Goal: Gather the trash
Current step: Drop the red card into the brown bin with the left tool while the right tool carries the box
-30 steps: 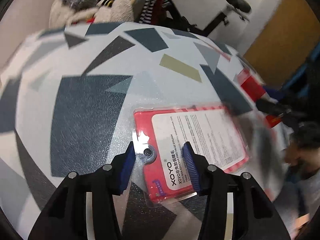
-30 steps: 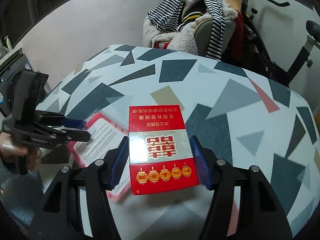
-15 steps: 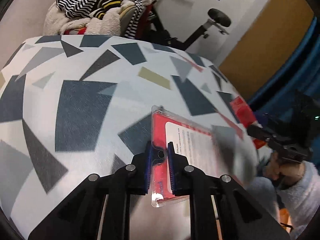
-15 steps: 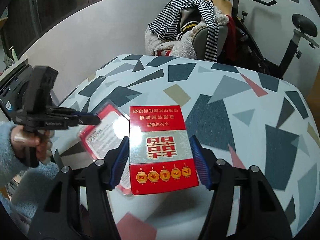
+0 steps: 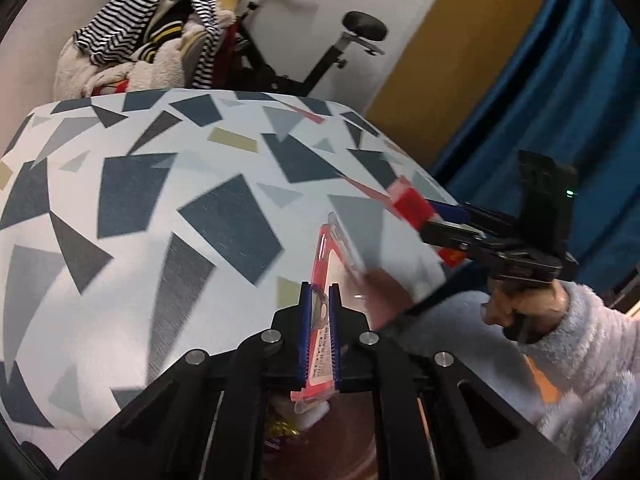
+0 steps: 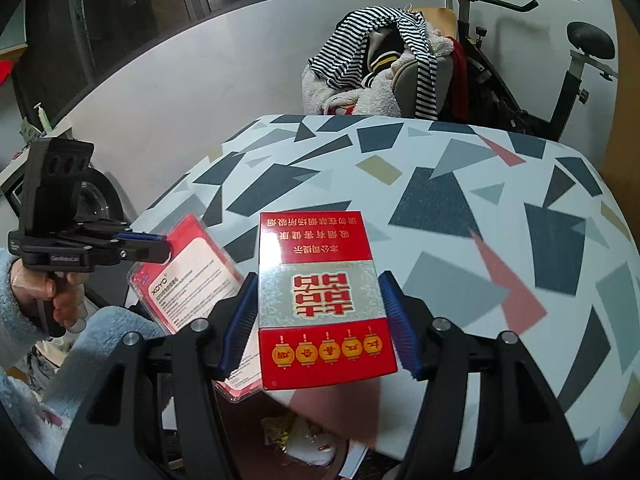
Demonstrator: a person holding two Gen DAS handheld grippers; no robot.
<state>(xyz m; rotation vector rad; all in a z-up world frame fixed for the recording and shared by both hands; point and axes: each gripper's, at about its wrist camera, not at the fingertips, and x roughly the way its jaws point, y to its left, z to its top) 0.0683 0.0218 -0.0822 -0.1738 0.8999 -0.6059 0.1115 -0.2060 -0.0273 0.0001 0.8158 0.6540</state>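
Gripping: left gripper (image 5: 320, 336) jaws clamp pink packet (image 5: 322, 312); right gripper (image 6: 318, 320) jaws clamp red box (image 6: 320, 300)

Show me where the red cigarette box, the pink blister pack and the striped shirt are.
red cigarette box (image 6: 324, 300), right wrist view, on its silver middle band.
pink blister pack (image 6: 196, 268), right wrist view, on its white label.
striped shirt (image 5: 120, 28), left wrist view, on the fabric draped over the chair.

Patterned tabletop (image 6: 460, 200) bare across its middle and far side: open passage there. Far edge blocked by a clothes-heaped chair (image 6: 384, 68) and an exercise bike (image 6: 560, 80). Blue curtain (image 5: 560, 100) hangs just beyond the right edge.
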